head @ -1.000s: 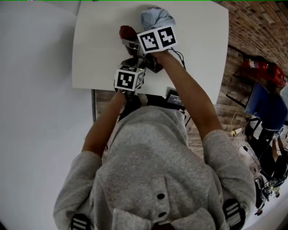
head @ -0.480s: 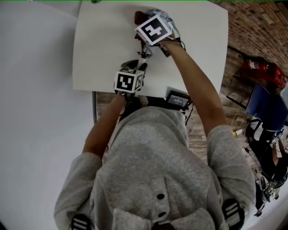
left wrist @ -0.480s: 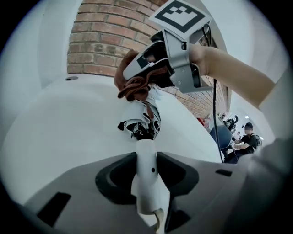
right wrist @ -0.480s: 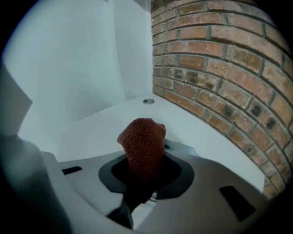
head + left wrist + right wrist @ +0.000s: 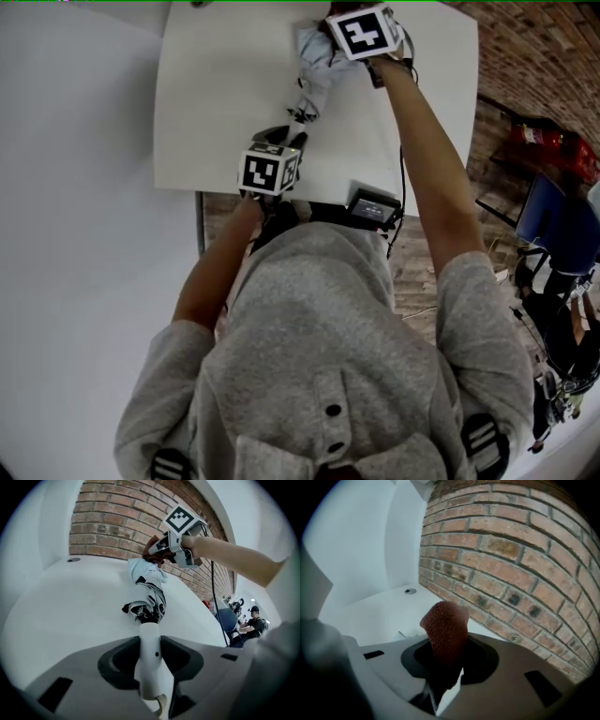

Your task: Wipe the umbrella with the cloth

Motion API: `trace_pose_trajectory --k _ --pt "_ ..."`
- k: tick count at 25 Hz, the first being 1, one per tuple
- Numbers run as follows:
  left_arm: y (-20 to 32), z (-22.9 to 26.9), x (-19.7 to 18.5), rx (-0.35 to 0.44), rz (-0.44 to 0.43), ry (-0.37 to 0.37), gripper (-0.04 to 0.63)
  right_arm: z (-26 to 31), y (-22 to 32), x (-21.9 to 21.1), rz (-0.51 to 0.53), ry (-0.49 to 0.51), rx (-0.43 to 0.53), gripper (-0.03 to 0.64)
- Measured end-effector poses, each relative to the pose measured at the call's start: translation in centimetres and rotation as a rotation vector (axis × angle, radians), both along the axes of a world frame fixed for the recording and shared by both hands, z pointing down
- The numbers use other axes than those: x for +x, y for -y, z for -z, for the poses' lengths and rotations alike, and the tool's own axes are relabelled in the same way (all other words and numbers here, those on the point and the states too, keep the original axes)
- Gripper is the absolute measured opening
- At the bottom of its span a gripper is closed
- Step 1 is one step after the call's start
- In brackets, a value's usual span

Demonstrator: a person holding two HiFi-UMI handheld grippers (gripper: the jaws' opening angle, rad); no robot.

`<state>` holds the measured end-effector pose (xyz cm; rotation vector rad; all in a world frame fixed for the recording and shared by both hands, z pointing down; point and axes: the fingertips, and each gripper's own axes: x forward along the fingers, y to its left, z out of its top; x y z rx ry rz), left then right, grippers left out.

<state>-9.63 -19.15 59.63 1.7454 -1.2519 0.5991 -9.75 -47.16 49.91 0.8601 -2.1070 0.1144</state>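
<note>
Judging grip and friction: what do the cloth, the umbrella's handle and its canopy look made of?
Cloth: rust-red knit or microfibre, by its fine looped texture. Handle: smooth white plastic, slightly glossy. Canopy: thin pale-blue fabric, probably synthetic, by its soft folds.

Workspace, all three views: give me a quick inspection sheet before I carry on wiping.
Surface: white table, with one small round hole in its top.
Job's things: folded umbrella lying on the table; reddish-brown cloth at its far end, contact unclear.
Clutter: dark box by the table's near edge.
Grippers: left gripper shut on the umbrella's white handle; right gripper shut on the cloth.
Cables: black cable hanging below the right gripper.
Surroundings: brick wall behind the table; seated person far off.
</note>
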Motion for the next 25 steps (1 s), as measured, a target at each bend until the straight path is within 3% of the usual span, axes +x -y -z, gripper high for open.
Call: trace_pose_trajectory --k 5,7,11,18,25 --pt "0.2 -0.1 0.1 -0.001 -0.002 -0.01 0.149 -2.2 1.5 4.8 -0.116 0.054 -0.068 0.1" --pt "0.3 0.1 -0.1 0.001 -0.003 -0.008 0.149 -3.0 0.2 4.8 -0.086 0.108 -0.11 0.1" --pt "0.5 0.6 0.1 0.001 -0.034 -0.005 0.149 -4.3 -2.2 3.3 -0.004 0.313 -0.16 0.1" --pt "0.6 -0.1 0.3 -0.008 -0.057 -0.001 0.15 -3.8 -5.2 5.6 -0.184 0.455 -0.194 0.1" --pt "0.8 -0.2 0.9 -0.015 -0.063 -0.002 0.153 -5.3 -10.1 5.4 -0.224 0.525 -0.273 0.098"
